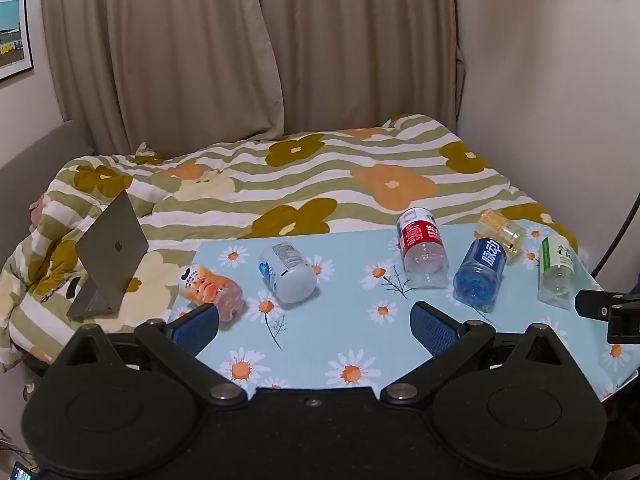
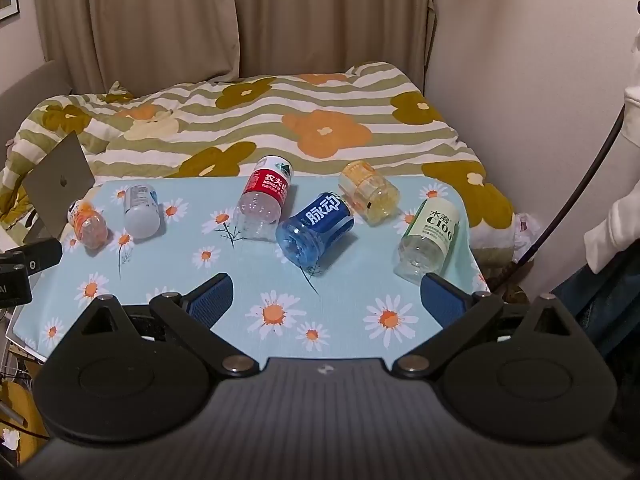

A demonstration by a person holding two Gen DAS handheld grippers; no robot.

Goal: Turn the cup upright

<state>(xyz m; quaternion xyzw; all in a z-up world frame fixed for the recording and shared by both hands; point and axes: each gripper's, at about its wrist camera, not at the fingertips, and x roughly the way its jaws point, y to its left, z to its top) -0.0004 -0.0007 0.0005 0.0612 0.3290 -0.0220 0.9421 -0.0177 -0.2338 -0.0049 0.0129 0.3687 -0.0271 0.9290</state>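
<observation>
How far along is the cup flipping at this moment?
Nothing looks done: all six cups lie on their sides, from the orange cup to the green-label cup. Nothing is in hand; the left gripper and right gripper are open. All flips remain.

Open grey laptop on striped floral quilt; beige curtains behind; framed picture on left wall.

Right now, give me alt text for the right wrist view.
Six cut bottle cups lie on their sides on a daisy-print table, none upright. The open right gripper hovers empty near the blue cup and green-label cup; a bed lies behind.
</observation>
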